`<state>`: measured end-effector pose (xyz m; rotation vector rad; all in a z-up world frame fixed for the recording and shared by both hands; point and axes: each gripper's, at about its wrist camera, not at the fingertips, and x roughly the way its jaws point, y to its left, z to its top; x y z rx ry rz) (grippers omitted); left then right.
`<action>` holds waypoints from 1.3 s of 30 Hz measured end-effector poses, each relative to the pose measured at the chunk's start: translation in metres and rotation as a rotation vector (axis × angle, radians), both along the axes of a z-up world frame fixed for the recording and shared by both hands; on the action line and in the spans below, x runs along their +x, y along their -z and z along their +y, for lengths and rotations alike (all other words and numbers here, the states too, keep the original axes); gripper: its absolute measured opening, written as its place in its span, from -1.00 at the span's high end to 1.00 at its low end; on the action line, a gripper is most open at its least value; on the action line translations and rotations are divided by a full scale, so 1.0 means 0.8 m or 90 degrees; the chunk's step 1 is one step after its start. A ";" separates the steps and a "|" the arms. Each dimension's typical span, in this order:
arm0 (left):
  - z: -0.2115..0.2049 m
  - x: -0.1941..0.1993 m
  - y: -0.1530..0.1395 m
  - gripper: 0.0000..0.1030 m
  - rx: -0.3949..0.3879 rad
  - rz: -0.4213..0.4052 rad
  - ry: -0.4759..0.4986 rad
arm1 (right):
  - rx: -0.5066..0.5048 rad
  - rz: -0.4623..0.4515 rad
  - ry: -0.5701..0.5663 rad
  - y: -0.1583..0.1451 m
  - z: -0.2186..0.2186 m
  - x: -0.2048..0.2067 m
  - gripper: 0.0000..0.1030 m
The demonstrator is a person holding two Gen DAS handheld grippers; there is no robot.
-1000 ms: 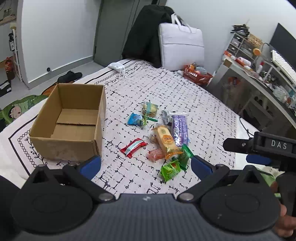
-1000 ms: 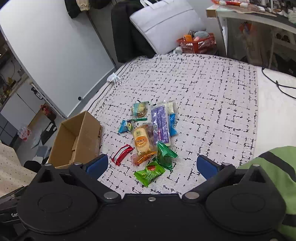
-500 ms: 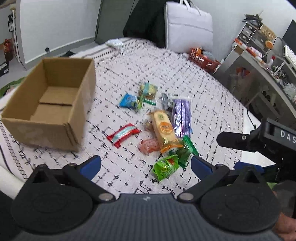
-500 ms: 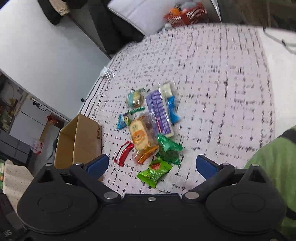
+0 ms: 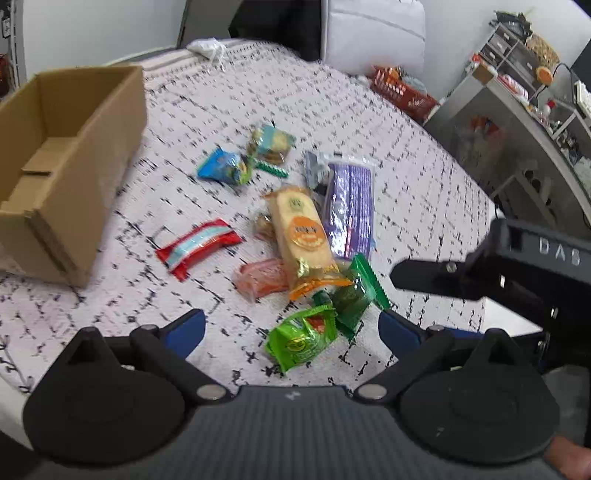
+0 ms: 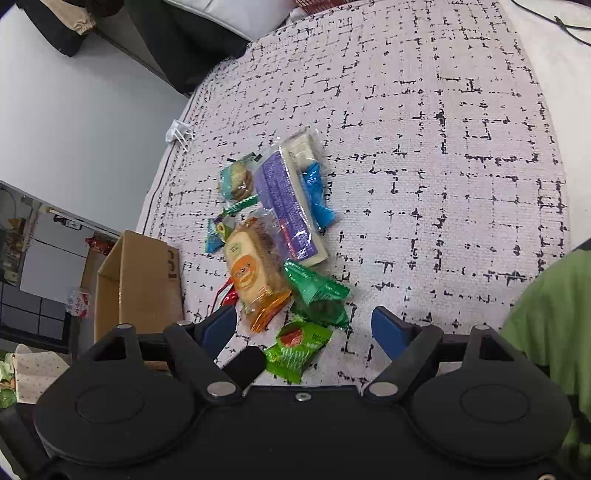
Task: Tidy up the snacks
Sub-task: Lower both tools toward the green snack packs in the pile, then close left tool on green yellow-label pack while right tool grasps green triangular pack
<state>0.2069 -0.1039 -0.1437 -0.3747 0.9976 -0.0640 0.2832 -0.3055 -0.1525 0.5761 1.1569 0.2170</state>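
Observation:
Several snack packets lie in a heap on the patterned bed cover. A light green packet (image 5: 301,341) (image 6: 297,349) lies nearest, between the tips of both grippers. Behind it are a dark green packet (image 5: 354,291) (image 6: 317,291), an orange-labelled bread pack (image 5: 303,236) (image 6: 255,275), a purple pack (image 5: 351,206) (image 6: 286,206), a red bar (image 5: 197,247) and a blue packet (image 5: 223,168). An open, empty cardboard box (image 5: 62,158) (image 6: 136,282) stands left. My left gripper (image 5: 291,328) is open above the cover. My right gripper (image 6: 304,325) is open, and its body shows in the left wrist view (image 5: 517,266).
A white bag (image 5: 373,33) and a red basket (image 5: 400,92) sit at the far end of the bed. A cluttered desk (image 5: 524,110) stands to the right. A green sleeve (image 6: 554,325) is at the right edge.
Both grippers have moved forward and down toward the snack heap, which now looks larger and closer. Both stay open. The snacks and box have not moved.

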 end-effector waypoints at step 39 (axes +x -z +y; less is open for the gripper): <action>0.020 -0.005 -0.014 0.48 -0.053 -0.008 -0.088 | -0.039 0.003 -0.036 0.027 0.030 0.023 0.35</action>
